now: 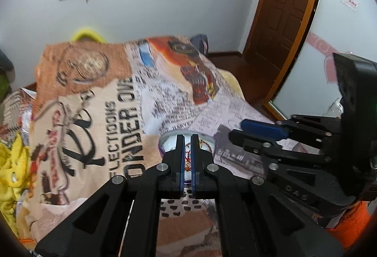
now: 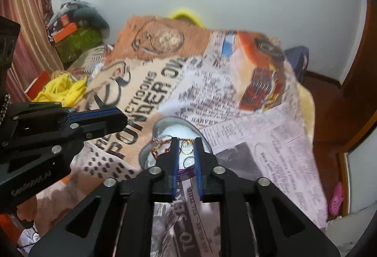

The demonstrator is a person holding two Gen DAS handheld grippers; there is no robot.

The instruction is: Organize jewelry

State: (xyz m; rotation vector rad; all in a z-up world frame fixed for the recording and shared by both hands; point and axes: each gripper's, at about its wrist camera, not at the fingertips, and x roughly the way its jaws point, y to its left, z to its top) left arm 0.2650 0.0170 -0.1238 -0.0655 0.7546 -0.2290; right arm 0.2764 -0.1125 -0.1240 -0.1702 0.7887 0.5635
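Round tin (image 2: pixel 150 151) on printed blanket (image 2: pixel 259 139), at 12 o'clock from both grippers; holds gold rings (image 2: pixel 187 149) and red-gold chain (image 2: pixel 160 145). Left gripper (image 1: pixel 187 139) jaws nearly together, nothing visibly clamped. Right gripper (image 2: pixel 186 141) jaws slightly apart over rings

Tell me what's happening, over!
Left tool nearly shut, right tool open, both over round tin. Gold rings inside. Nothing blocking.

Pictured from the left wrist: left gripper (image 1: pixel 187 139), fingers nearly together, poised over a round dish (image 1: pixel 169 139) of red-and-gold jewelry (image 1: pixel 187 158) on a newsprint-patterned blanket (image 1: pixel 94 115). Right gripper (image 1: pixel 245 127) alongside, just right of the dish. Behind, a brown door (image 1: pixel 282 9).
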